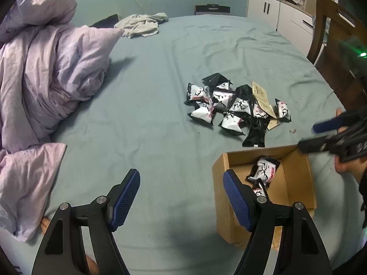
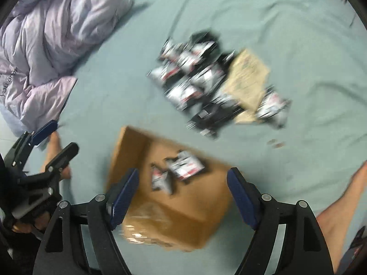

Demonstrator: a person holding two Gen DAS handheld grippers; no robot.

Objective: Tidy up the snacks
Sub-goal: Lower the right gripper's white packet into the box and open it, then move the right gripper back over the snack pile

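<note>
Both claws stand spread and grip nothing: the left gripper (image 1: 181,198) hangs over bare sheet beside the cardboard box (image 1: 296,178), the right gripper (image 2: 183,197) above its open top. 2 snack packets (image 2: 183,167) lie inside; the snack pile (image 1: 236,107) sits beyond its far edge. Open bed sheet (image 1: 149,114) stretches to the lilac duvet (image 1: 50,73).

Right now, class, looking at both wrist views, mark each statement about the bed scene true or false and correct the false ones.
1. The brown cardboard box holds some snack packets. True.
2. The left tool grips a packet. False: its jaws stand open with nothing between them.
3. The pile of black-and-white snack packets lies on the grey-green bedsheet. True.
4. The crumpled lilac duvet covers the box. False: it lies apart, across the bed.
5. The right tool is open and holds nothing. True.
</note>
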